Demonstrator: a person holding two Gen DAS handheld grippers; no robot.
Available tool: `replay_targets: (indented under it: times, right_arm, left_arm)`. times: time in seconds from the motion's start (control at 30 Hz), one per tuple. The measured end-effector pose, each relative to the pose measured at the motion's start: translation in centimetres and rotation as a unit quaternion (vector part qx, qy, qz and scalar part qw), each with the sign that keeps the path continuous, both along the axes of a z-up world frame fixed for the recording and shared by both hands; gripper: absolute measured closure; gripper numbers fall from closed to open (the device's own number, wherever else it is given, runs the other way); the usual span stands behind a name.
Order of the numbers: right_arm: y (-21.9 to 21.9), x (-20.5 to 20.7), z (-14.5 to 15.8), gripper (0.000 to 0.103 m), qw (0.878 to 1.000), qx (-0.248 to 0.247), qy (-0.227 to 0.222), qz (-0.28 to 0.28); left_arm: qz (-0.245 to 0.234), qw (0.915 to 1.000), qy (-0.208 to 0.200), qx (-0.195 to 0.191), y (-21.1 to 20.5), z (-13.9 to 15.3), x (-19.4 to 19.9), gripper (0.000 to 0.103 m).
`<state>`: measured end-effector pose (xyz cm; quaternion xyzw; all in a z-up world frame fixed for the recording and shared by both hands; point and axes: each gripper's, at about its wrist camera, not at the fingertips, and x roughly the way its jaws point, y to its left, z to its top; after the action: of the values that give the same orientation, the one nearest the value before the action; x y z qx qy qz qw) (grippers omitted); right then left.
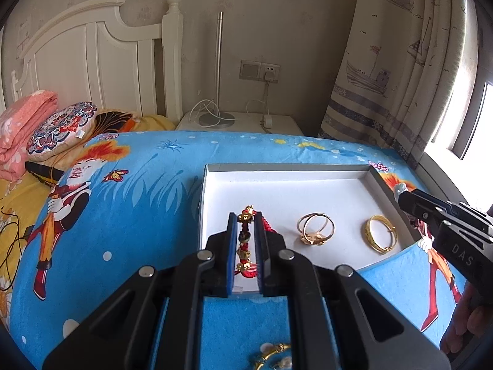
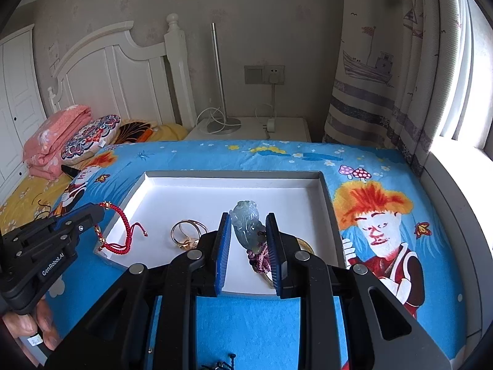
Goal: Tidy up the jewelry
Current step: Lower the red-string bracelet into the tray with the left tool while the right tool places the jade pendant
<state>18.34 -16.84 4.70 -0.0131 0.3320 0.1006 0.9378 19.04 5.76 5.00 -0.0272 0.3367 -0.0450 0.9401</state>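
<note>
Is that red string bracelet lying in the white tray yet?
Not yet. The red bracelet hangs over the tray's left edge, pinched in the left gripper's shut jaws.

Two rings (image 1: 315,228) in tray (image 1: 286,171)

Both tools are showing matte black frames with long cut-out slots and round silver pivot pins. The left tongs (image 1: 245,240) are wearing blue pads on flat black fingers, and white "GenRobot.AI" lettering is running along their side. The right tongs (image 2: 248,246) are carrying ribbed blue pads; "DAS" is showing on their body. Bare fingers (image 2: 29,323) are wrapping a handle.
</note>
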Motion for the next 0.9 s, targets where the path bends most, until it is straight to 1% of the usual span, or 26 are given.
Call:
replay_targets:
  times: [0.17, 0.4, 0.77, 0.83, 0.9]
  right_arm:
    - [0.8, 1.1, -0.7, 0.08, 1.0, -0.005, 0.009, 0.0]
    - [1.6, 2.2, -2.5, 0.08, 0.999, -0.014, 0.029, 0.0]
    - [2.0, 3.1, -4.5, 0.079, 0.998, -0.027, 0.051, -0.002]
    - [2.1, 3.0, -4.5, 0.079, 0.998, -0.027, 0.05, -0.001]
    - [2.1, 2.9, -4.6, 0.079, 0.998, -0.028, 0.052, 0.001]
  left_arm:
    - [-0.002, 0.9999, 0.014, -0.002, -0.2, -1.3, 1.2, 0.093]
    - [-0.014, 0.9995, 0.029, -0.001, -1.1, -2.8, 2.1, 0.093]
    - [-0.015, 0.9989, 0.045, 0.0, -1.4, -4.1, 2.7, 0.092]
    - [-0.016, 0.9988, 0.045, 0.001, -1.5, -4.2, 2.7, 0.089]
    - [-0.016, 0.9989, 0.044, -0.003, -1.5, -4.2, 2.6, 0.069]
